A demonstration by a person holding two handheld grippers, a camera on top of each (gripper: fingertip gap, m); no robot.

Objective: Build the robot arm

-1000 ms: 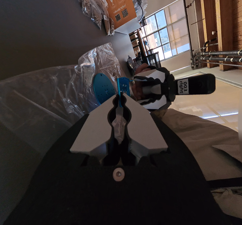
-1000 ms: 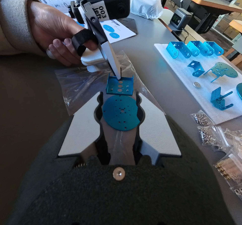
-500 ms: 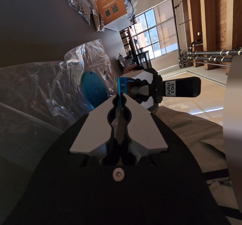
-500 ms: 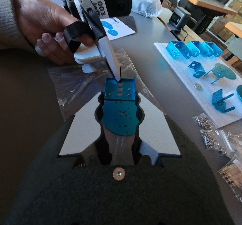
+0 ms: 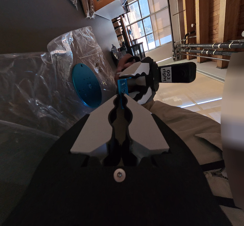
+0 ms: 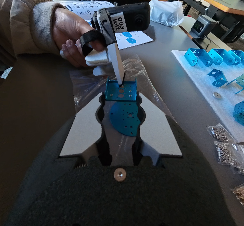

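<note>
Matt blue metal bracket (image 6: pixel 120 92) (crinkly glossy plastic bag (image 6: pixel 133 66))

disc (image 6: pixel 124 122): far edge covered by the bracket (image 6: pixel 120 92), right side cut by a gripper finger
bracket: far wall partly hidden behind the left gripper (image 6: pixel 120 84)
screw bags (image 6: pixel 224 152): cropped by the right edge of the right wrist view
left wrist view, right edge: a blurred pale band (image 5: pixel 233 101), not identifiable
bracket holes in left wrist view: too small to be made out

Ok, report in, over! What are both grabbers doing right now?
Left gripper shut on blue U-shaped metal bracket. Right gripper open, fingertips flanking it. Round blue perforated plate below, on clear plastic bag.
</note>
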